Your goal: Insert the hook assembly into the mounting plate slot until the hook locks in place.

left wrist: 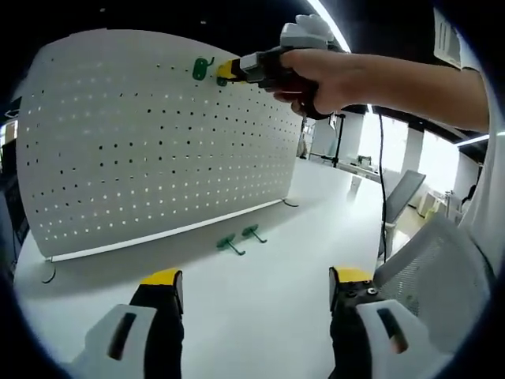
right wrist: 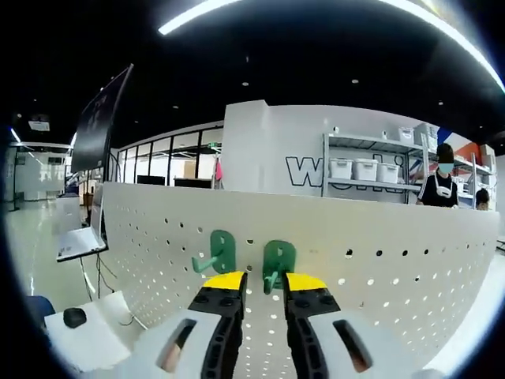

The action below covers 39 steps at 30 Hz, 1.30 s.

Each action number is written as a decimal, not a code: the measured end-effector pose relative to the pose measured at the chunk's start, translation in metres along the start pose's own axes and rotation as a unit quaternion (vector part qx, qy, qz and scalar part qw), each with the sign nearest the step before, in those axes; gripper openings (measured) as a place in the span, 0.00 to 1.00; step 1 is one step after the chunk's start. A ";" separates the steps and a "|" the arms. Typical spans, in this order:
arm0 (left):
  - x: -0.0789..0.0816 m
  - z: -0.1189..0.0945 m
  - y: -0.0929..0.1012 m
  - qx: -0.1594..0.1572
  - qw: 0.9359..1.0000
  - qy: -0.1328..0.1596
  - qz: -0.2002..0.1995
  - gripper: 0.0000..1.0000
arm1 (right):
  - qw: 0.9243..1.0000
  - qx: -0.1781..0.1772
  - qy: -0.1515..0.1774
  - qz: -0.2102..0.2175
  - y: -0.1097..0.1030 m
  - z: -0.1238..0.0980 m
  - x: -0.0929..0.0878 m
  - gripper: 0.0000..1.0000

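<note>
While the right gripper (right wrist: 263, 283) is raised near the pegboard's (right wrist: 410, 268) top edge, its yellow-tipped jaws stand narrowly apart around a green hook (right wrist: 277, 263), beside a second green hook (right wrist: 218, 253) already on the white perforated board. Whether they pinch it I cannot tell. Two more green hooks (left wrist: 239, 238) lie on the white table (left wrist: 260, 316) beyond the left gripper (left wrist: 256, 286), its jaws wide and empty.

White grippers (right wrist: 254, 294), black jaws, yellow tips.

L gripper (left wrist: 256, 286): jaws wide apart, low | R gripper (right wrist: 255, 282): jaws narrow gap, raised, hand (left wrist: 316, 75) gripping
</note>
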<state>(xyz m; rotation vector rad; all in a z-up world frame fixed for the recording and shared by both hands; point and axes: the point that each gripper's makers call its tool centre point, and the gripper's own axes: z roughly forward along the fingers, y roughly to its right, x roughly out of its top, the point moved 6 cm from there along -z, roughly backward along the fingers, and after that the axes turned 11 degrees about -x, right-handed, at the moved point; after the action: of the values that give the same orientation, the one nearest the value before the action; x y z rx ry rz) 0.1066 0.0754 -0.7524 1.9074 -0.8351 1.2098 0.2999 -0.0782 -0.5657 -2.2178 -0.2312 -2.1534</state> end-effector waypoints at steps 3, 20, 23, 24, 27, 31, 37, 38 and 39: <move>0.000 0.000 0.000 -0.001 1.000 0.000 0.000 0.78 | 1.000 0.022 0.001 0.013 -0.003 -0.004 -0.002 0.34; 0.000 0.001 0.001 -0.003 1.000 -0.002 -0.003 0.78 | 0.997 0.065 0.023 0.018 -0.008 -0.016 0.001 0.49; -0.001 -0.001 -0.001 0.000 1.000 -0.001 -0.005 0.78 | 0.994 0.101 0.029 0.012 -0.007 -0.021 -0.001 0.49; 0.000 -0.001 -0.001 0.000 1.000 0.000 -0.006 0.78 | 0.994 0.102 0.030 0.006 -0.005 -0.022 -0.002 0.49; 0.000 -0.002 -0.002 0.001 1.000 0.003 -0.008 0.78 | 0.990 0.130 0.036 0.029 0.000 -0.028 -0.005 0.49; 0.000 -0.002 -0.002 0.003 1.000 0.004 -0.008 0.78 | 0.989 0.139 0.042 0.025 0.004 -0.032 -0.005 0.50; 0.000 -0.002 -0.002 0.003 1.000 0.002 -0.007 0.78 | 0.989 0.140 0.042 0.019 0.004 -0.035 -0.006 0.49; 0.000 -0.002 -0.002 0.002 1.000 0.002 -0.007 0.78 | 0.989 0.144 0.041 0.018 0.004 -0.037 -0.007 0.49; 0.000 -0.002 -0.002 0.002 1.000 0.003 -0.008 0.79 | 0.988 0.146 0.040 0.015 0.005 -0.039 -0.009 0.49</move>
<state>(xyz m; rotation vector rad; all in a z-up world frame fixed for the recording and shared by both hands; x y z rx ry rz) 0.1077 0.0782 -0.7523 1.9088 -0.8129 1.2077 0.2620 -0.0884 -0.5725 -1.9587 -0.4715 -2.0352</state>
